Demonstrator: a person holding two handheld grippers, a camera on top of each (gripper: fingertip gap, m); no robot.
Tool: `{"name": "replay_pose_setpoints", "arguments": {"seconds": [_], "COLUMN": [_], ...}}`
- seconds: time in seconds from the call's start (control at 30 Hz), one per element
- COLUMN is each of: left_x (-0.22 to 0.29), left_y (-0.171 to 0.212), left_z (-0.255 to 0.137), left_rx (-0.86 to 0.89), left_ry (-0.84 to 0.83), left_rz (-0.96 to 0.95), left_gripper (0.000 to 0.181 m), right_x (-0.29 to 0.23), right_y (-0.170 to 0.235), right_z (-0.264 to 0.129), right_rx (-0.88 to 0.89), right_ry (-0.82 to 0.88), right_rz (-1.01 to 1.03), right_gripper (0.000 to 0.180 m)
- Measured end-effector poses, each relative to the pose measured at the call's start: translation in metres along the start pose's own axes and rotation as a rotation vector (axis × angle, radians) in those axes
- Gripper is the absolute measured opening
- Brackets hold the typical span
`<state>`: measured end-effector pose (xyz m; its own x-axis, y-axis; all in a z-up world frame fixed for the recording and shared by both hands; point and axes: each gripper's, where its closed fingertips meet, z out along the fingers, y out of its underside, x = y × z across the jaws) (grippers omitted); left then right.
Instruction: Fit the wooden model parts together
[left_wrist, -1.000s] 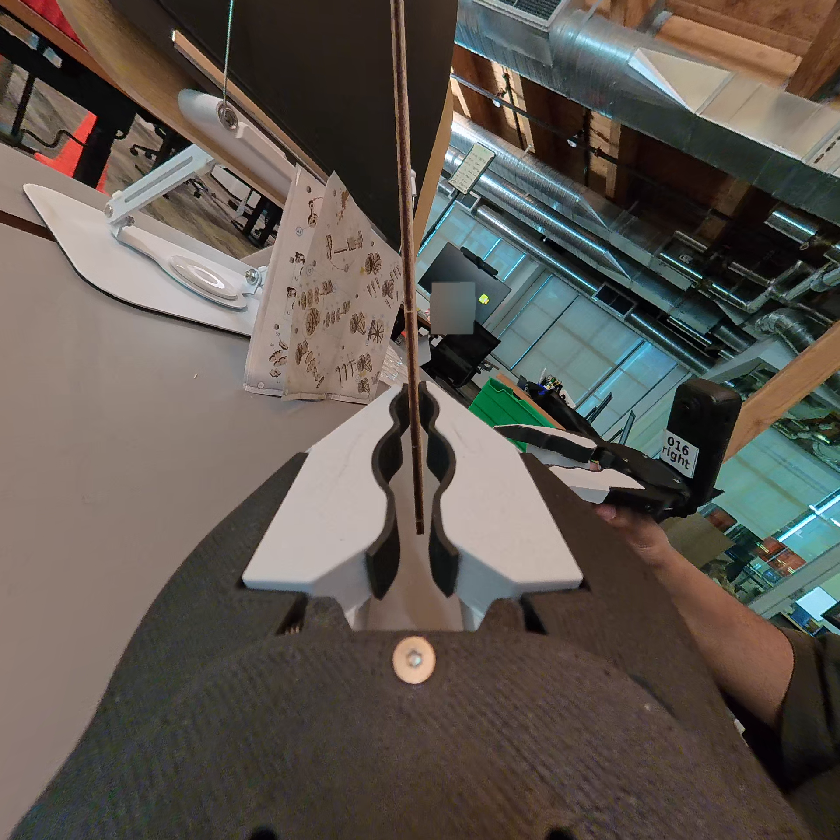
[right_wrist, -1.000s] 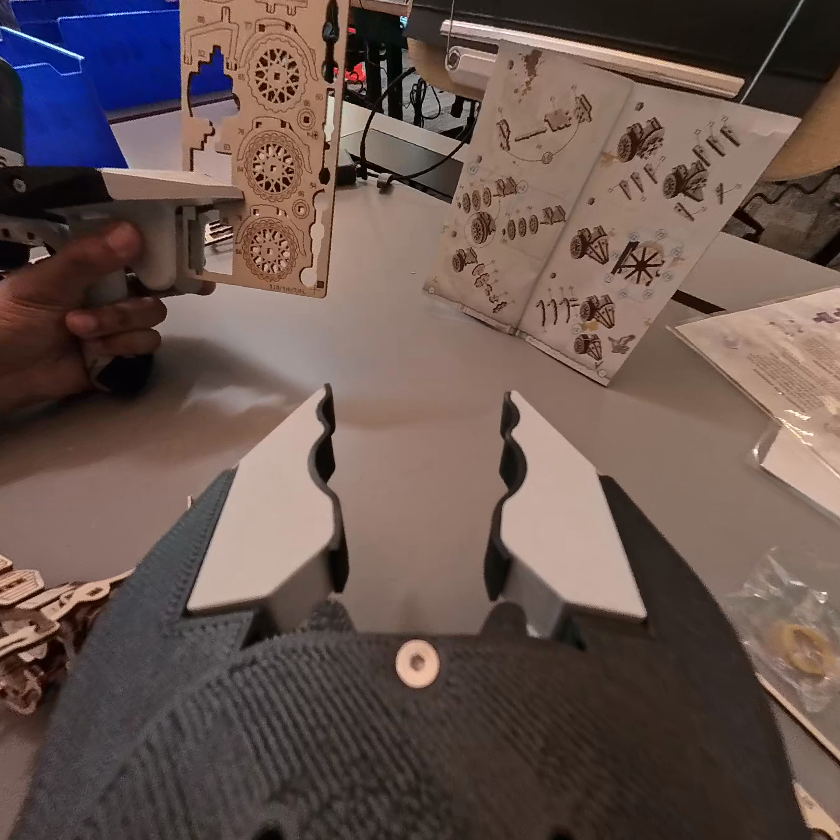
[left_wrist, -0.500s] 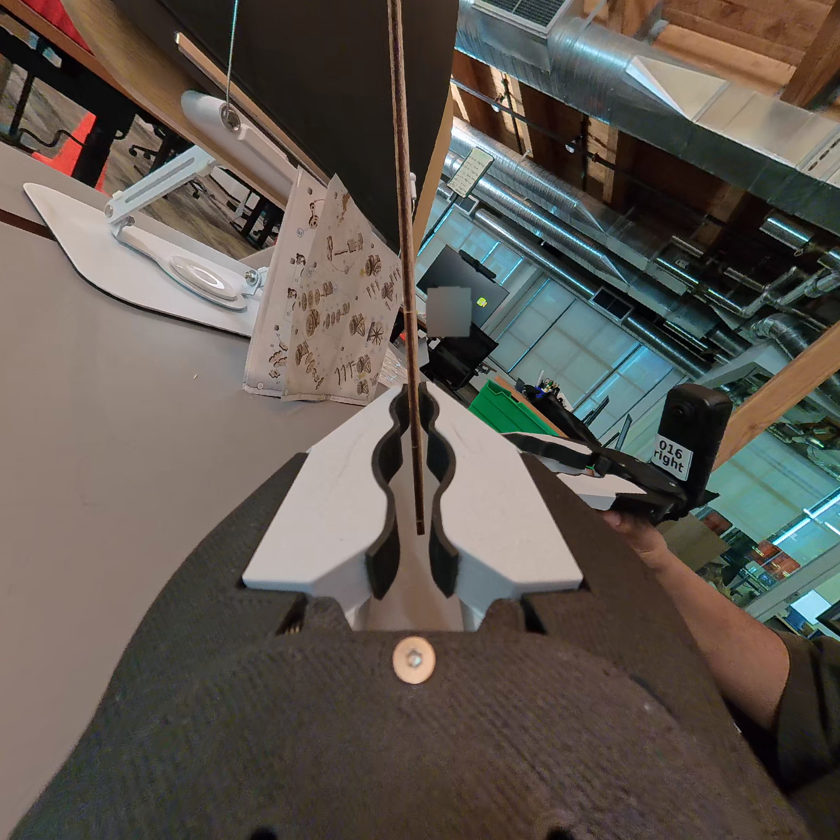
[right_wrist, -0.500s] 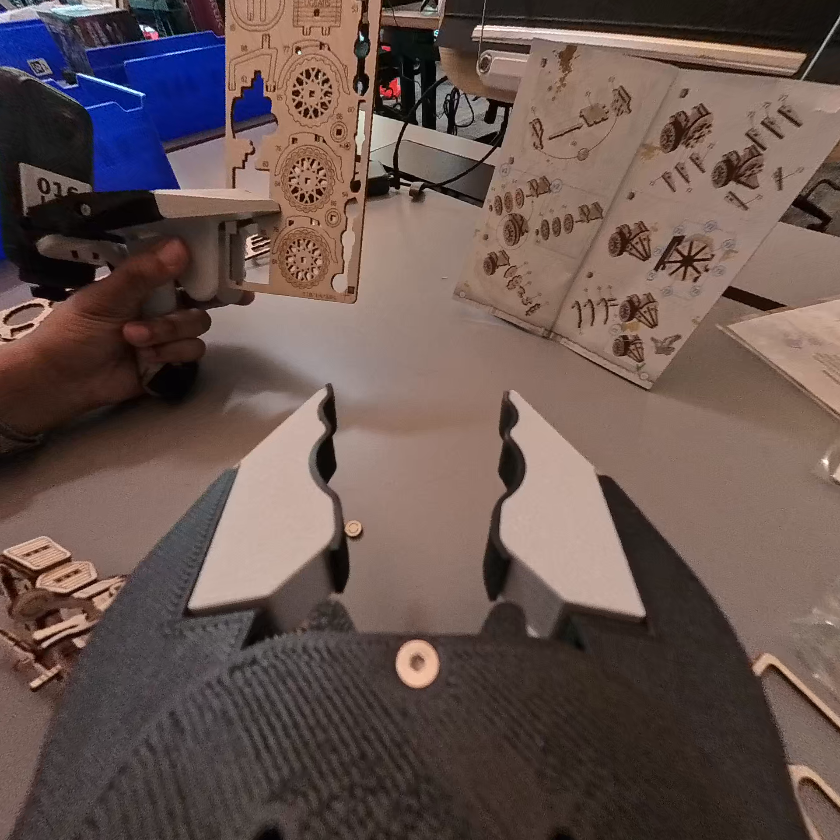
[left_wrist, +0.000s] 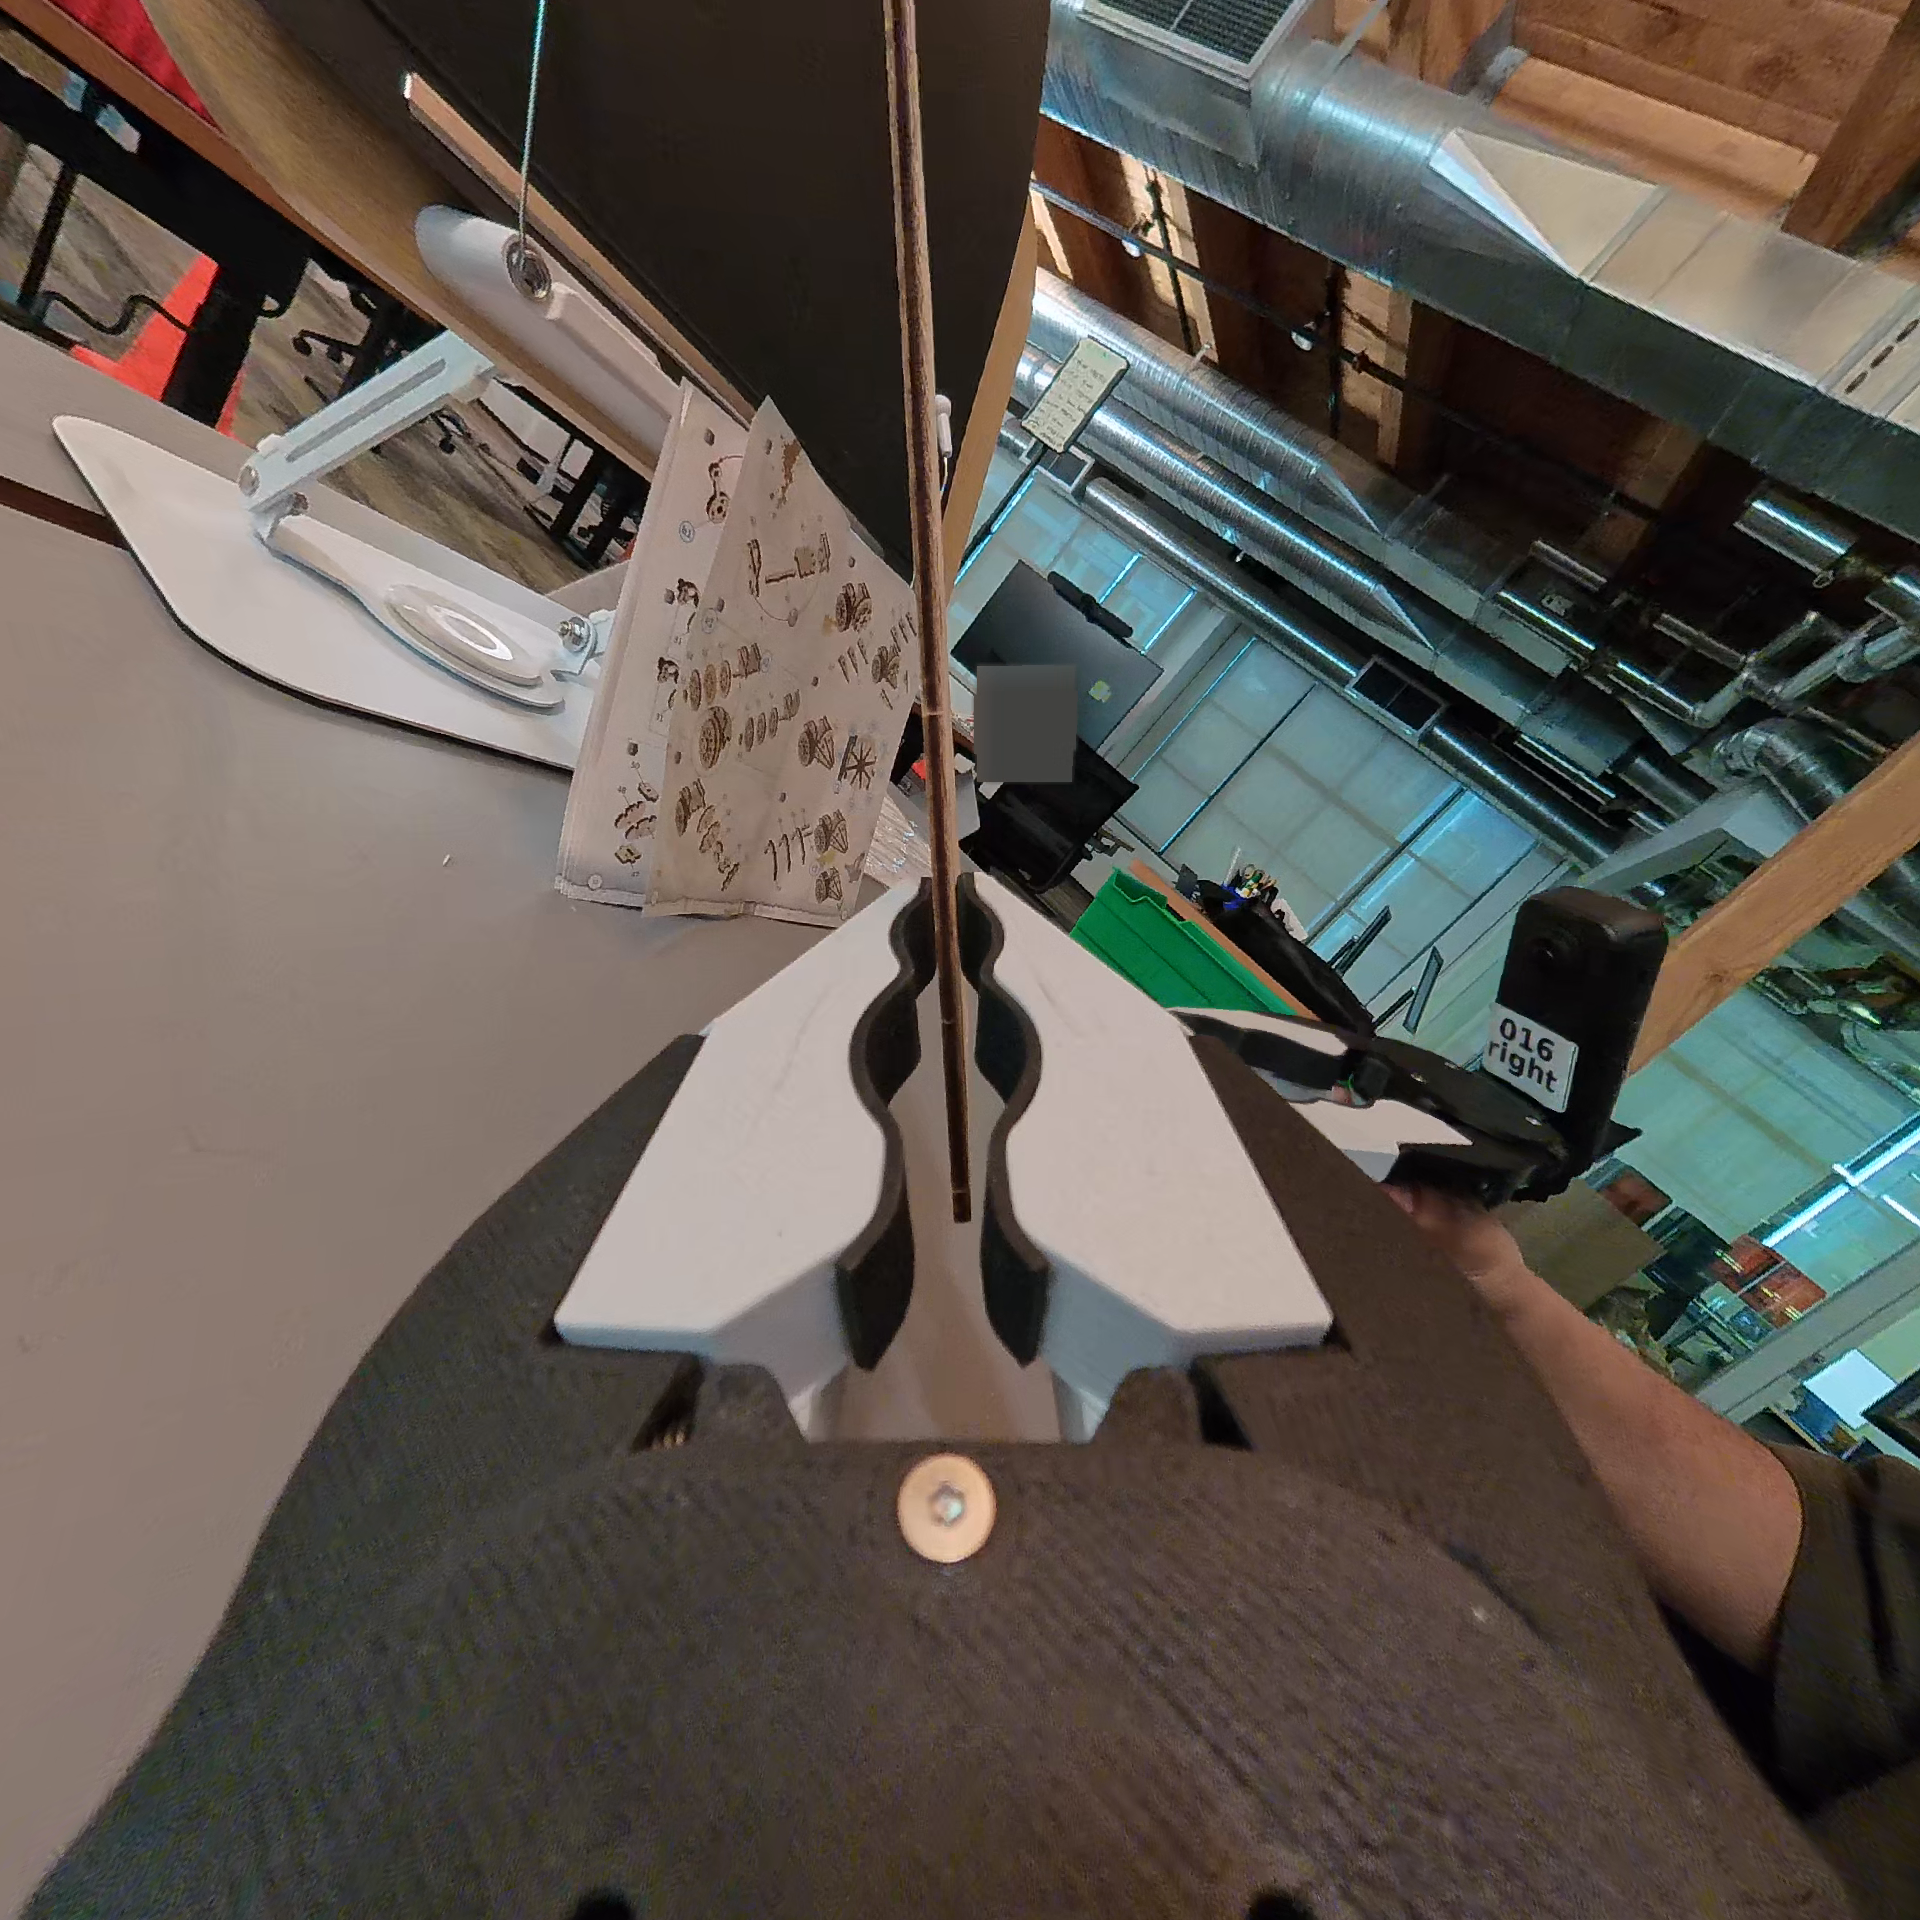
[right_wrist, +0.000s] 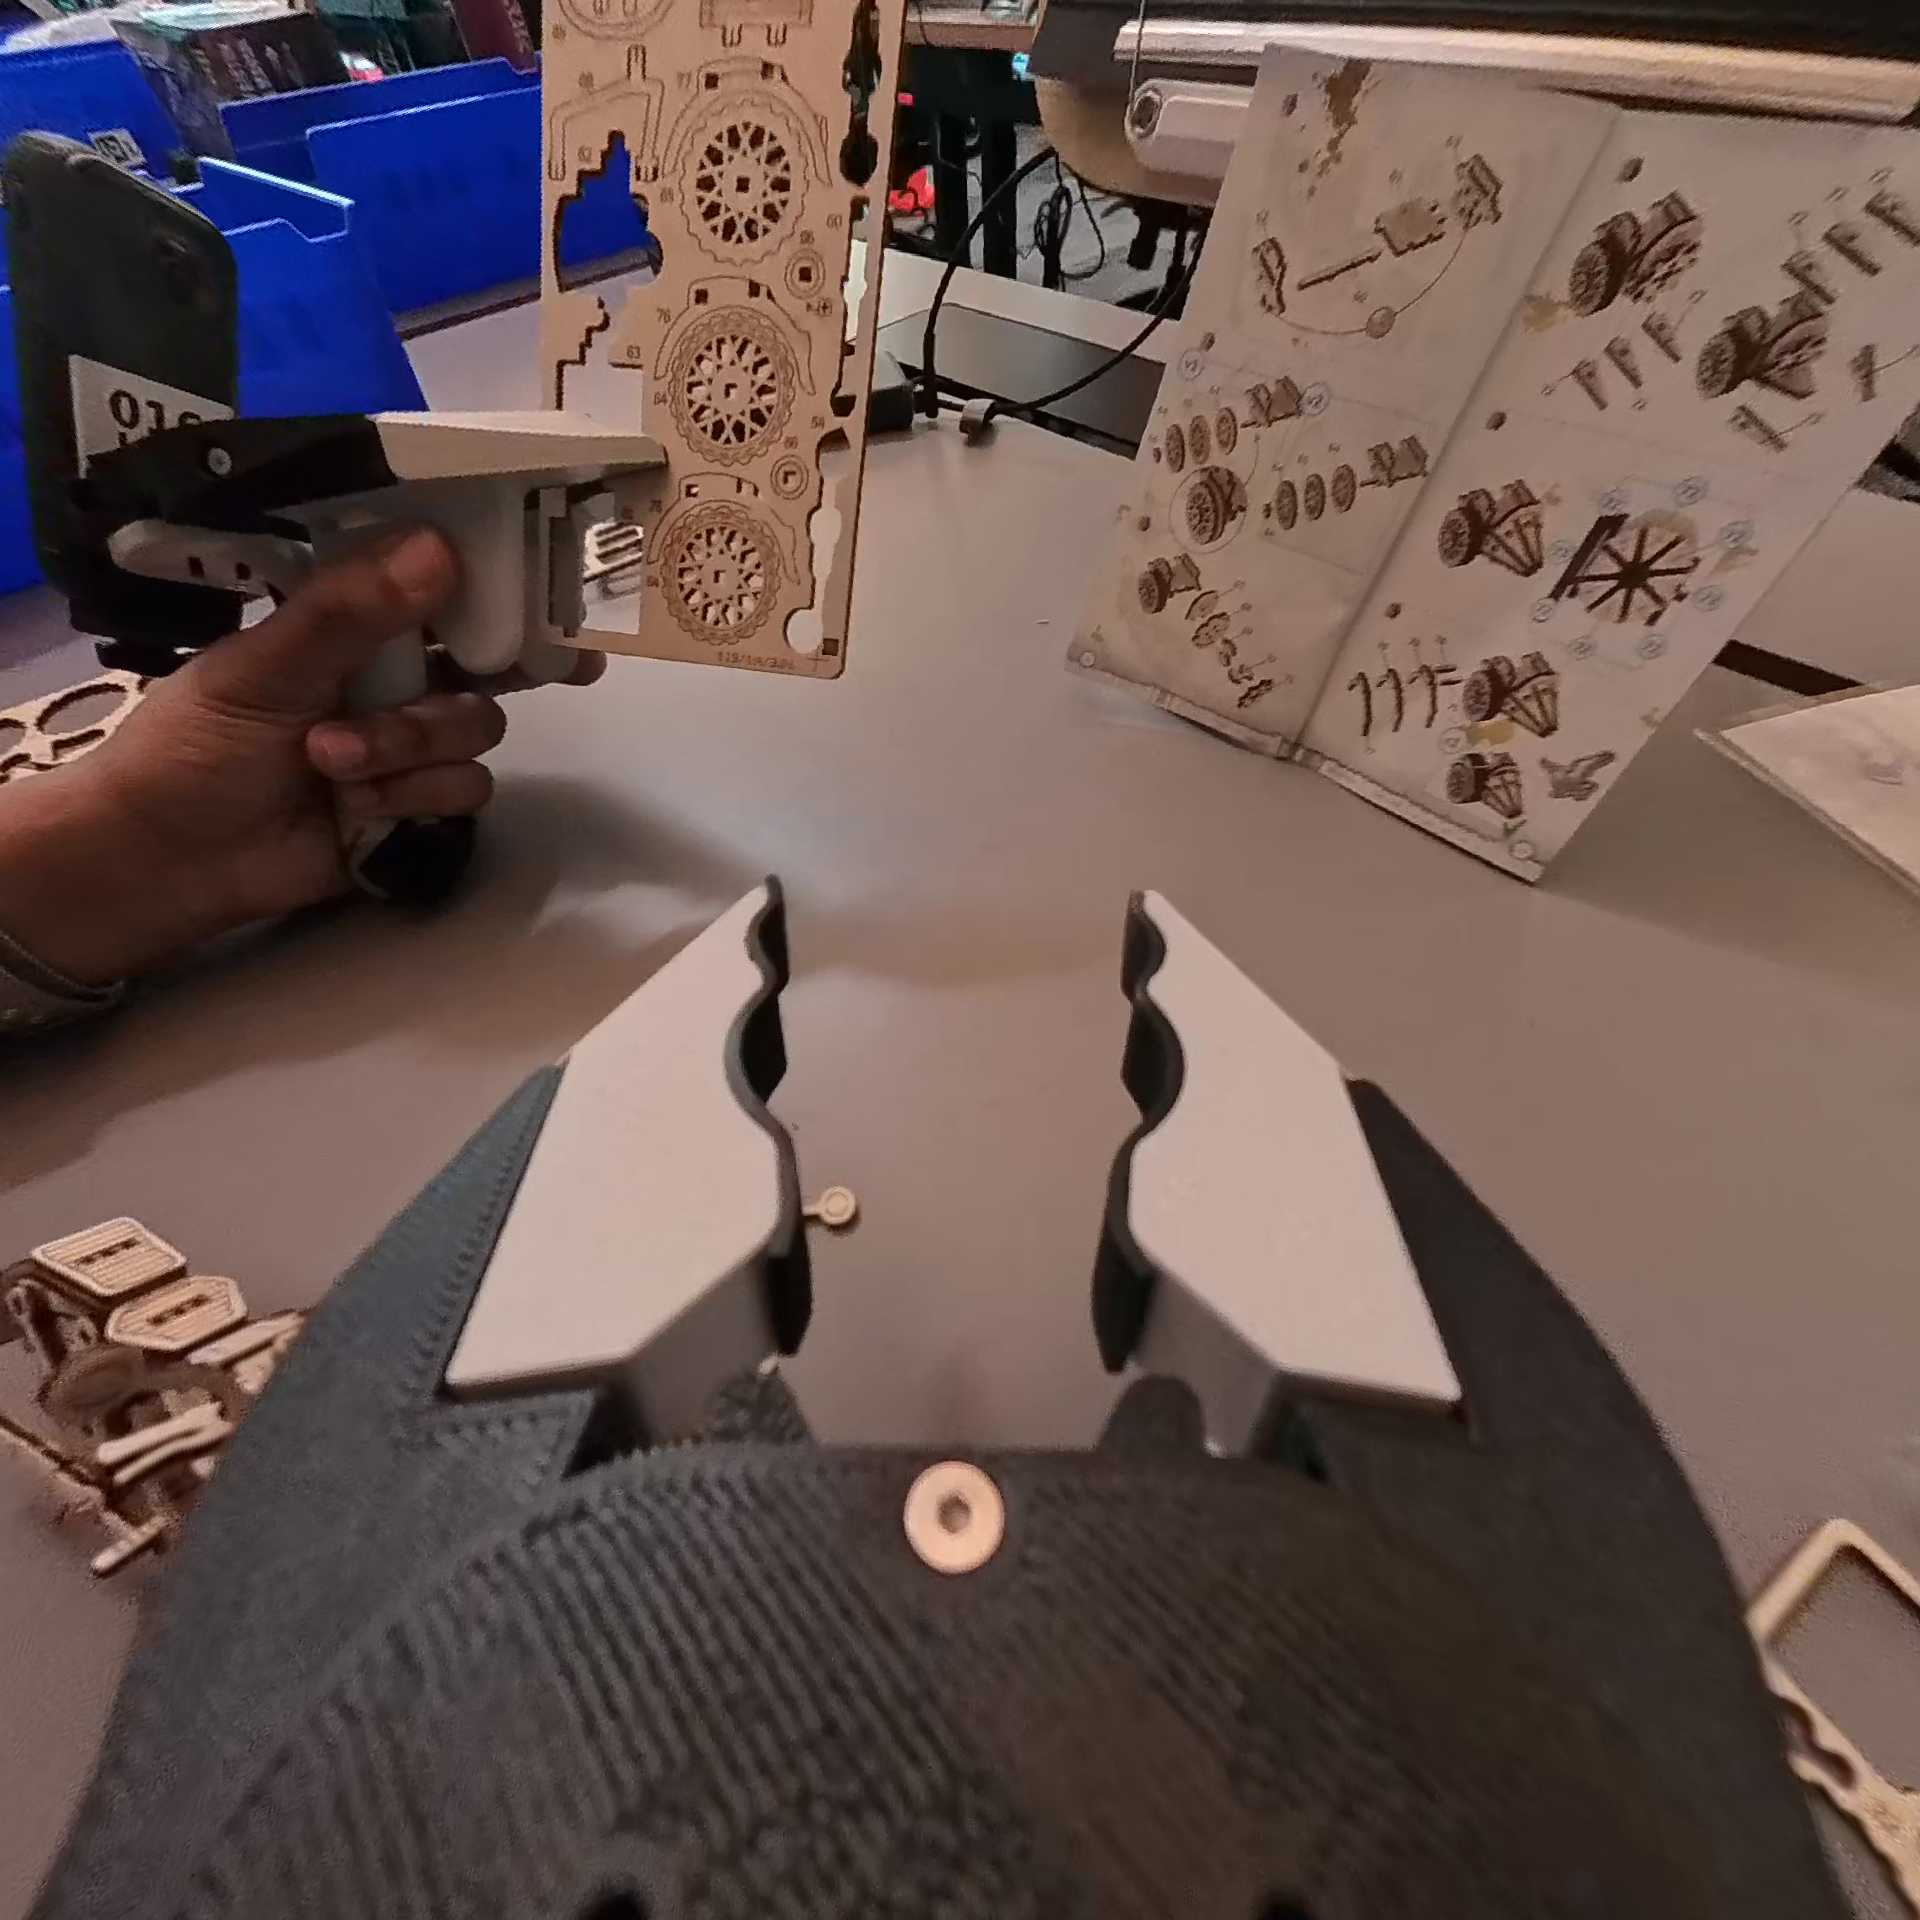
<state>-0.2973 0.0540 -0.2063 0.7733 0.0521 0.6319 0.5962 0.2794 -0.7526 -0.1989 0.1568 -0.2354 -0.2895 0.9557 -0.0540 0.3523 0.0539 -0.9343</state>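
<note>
My left gripper is shut on a thin wooden parts sheet, seen edge-on and held upright. In the right wrist view the same sheet shows its laser-cut wheels, held above the grey table by the left gripper. My right gripper is open and empty, low over the table. A small round wooden piece lies on the table between its fingers, near the left one. A partly built wooden model sits at the lower left.
A folded instruction sheet stands on the table at the right, also in the left wrist view. Blue bins stand behind. An emptied wooden frame lies at the lower right. A white stand sits far left. Left tips to right tips: about 15 cm.
My right gripper has pulled back and swung left; the small round piece and the wooden model have come into its view. The left gripper still holds the sheet upright.
</note>
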Motion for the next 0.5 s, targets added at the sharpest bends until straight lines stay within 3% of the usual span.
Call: {"name": "replay_pose_setpoints", "arguments": {"seconds": [0.33,0.5], "left_x": [0.031,0.055], "left_y": [0.012,0.029], "left_z": [0.005,0.005], "left_rx": [-0.025,-0.063], "left_ry": [0.135,0.212], "left_rz": [0.029,0.012], "left_gripper": [0.001,0.001], "right_x": [-0.009,-0.026], "right_y": [0.002,-0.008], "right_z": [0.006,0.012], "right_rx": [-0.011,0.026], "right_ry": [-0.034,-0.169], "right_rz": [-0.016,0.112], "right_gripper": [0.064,0.06]}}
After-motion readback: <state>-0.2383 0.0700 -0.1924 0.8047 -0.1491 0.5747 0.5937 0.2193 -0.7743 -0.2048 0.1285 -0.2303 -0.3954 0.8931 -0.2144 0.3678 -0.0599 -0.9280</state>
